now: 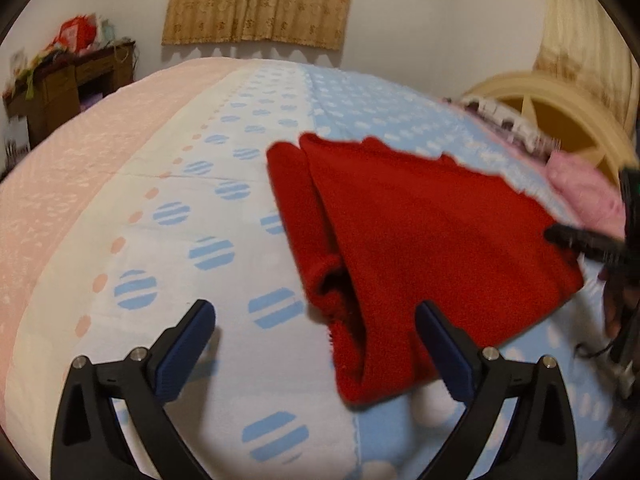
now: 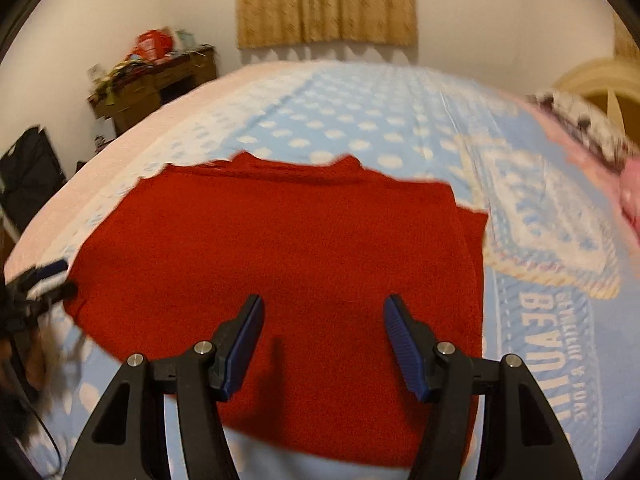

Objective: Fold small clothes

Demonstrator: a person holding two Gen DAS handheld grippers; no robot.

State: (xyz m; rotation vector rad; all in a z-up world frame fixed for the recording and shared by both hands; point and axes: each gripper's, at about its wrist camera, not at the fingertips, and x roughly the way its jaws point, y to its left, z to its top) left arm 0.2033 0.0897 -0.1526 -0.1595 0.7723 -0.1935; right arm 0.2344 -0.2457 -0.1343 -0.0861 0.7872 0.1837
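A folded red garment (image 2: 280, 264) lies on the bed (image 1: 160, 208). Both tools hover over it with nothing held, left tool (image 1: 316, 352) wide, right tool (image 2: 324, 344) half-spread. A careless regrasp could drag the folded sleeve loose.

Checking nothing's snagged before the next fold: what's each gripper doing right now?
Left gripper: open wide, holding nothing.
Right gripper: open above the red garment, gripping nothing.
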